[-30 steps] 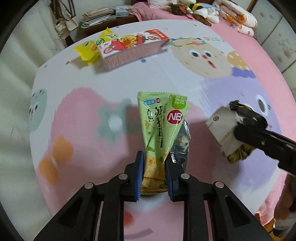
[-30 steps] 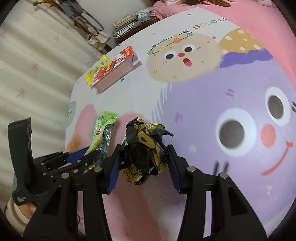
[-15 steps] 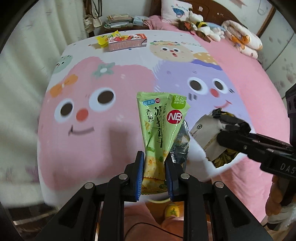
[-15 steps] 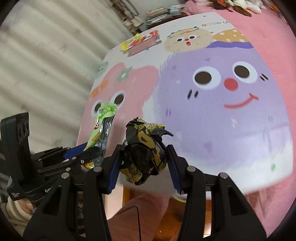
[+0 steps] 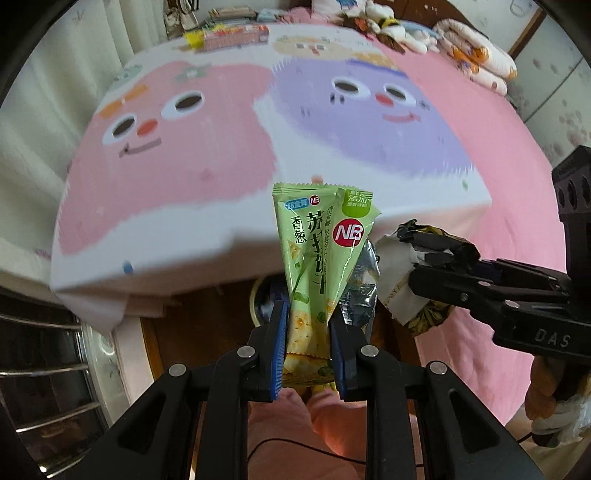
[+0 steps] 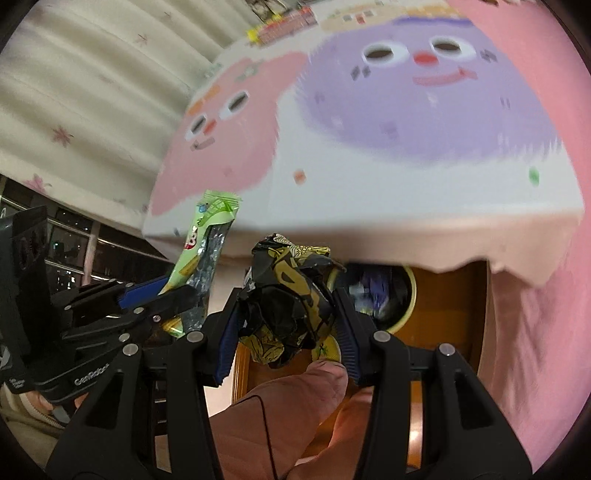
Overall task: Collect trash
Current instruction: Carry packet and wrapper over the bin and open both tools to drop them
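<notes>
claws (image 5: 307, 345) (image 6: 286, 328) level off the bed's foot (each gripping a wrapper)

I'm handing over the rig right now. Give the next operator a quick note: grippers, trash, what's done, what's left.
Left gripper: shut on the green snack wrapper, held upright.
Right gripper: shut on the crumpled black-and-gold wrapper.
Both are off the bed, past its foot edge, above the floor. The round bin sits on the floor just ahead, partly hidden behind the wrappers.
Done: both wrappers picked up.
Left: drop both in the bin; the snack box and yellow packet are at the bed's far end.
</notes>
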A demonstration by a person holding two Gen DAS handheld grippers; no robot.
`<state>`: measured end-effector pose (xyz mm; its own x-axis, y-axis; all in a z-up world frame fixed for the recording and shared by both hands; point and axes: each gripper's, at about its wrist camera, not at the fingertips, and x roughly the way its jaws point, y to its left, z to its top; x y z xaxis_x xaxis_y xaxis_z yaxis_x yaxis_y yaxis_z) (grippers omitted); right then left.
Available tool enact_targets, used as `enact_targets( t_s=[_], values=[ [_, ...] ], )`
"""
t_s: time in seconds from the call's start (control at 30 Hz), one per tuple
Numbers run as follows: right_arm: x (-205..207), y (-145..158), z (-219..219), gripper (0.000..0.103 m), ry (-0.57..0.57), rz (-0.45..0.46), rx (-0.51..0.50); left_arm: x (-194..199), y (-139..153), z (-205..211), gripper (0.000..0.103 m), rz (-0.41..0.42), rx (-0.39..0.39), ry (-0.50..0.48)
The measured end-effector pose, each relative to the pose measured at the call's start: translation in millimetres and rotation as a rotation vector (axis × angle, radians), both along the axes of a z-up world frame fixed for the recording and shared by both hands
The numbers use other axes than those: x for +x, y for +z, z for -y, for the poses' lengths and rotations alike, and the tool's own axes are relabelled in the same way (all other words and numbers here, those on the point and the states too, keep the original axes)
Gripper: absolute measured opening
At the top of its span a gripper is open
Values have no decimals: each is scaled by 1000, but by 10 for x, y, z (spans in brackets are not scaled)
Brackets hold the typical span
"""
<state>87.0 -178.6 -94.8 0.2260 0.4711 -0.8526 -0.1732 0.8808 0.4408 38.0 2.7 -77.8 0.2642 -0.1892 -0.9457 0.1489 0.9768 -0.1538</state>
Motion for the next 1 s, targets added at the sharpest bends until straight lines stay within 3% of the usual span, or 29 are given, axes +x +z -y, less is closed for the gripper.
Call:
enact_targets(
  t_s=[0.2,0.43,0.7,0.77,0.9,1.0],
  values=[
    [-257,-674,-24,44,-38,-104,-63,-221,-542,-22,21,-68,12,-42],
    [-310,-1807,-25,45,-158,-192,-137,-314,-1665,-1,21,-147,16,-69],
    [-200,-3024,64,47,-269,-242,-193,-200,-2818,195,21,-161,36,-86],
    [-110,-3194,11,48,-277,-236,-196,-109,-2988,222,21,-139,43,-97],
    [37,-3449,6,51,-296,-216,-203,51,-3224,292,39,-94,64,-122],
    [75,-3537,7,56,-312,-193,-210,136,-3371,252,44,-98,60,-113]
  ],
)
